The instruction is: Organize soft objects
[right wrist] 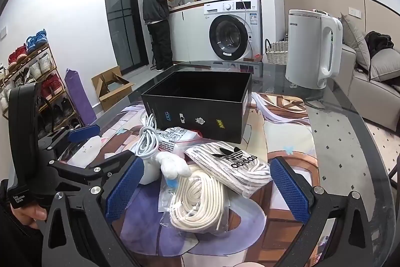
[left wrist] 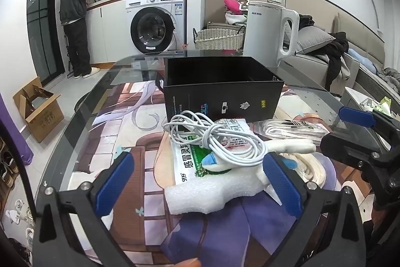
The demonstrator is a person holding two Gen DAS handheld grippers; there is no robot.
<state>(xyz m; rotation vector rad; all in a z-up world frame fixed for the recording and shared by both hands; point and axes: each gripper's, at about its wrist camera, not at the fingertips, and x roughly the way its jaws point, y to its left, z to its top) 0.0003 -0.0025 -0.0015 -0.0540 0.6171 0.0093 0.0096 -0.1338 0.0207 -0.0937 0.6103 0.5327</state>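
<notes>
A glass tabletop in a lived-in flat, with soft items still loose in front of an open black box.

The box looks empty, so sorting seems barely begun. Near it lie bagged adidas laces, coiled cream rope, a white cable and foam. Left tongs and right tongs are both spread apart, holding nothing.

black gripper frames – blue ribbed pads, silver screws.

White cable, foam, rope bags lie before open black box.
</notes>
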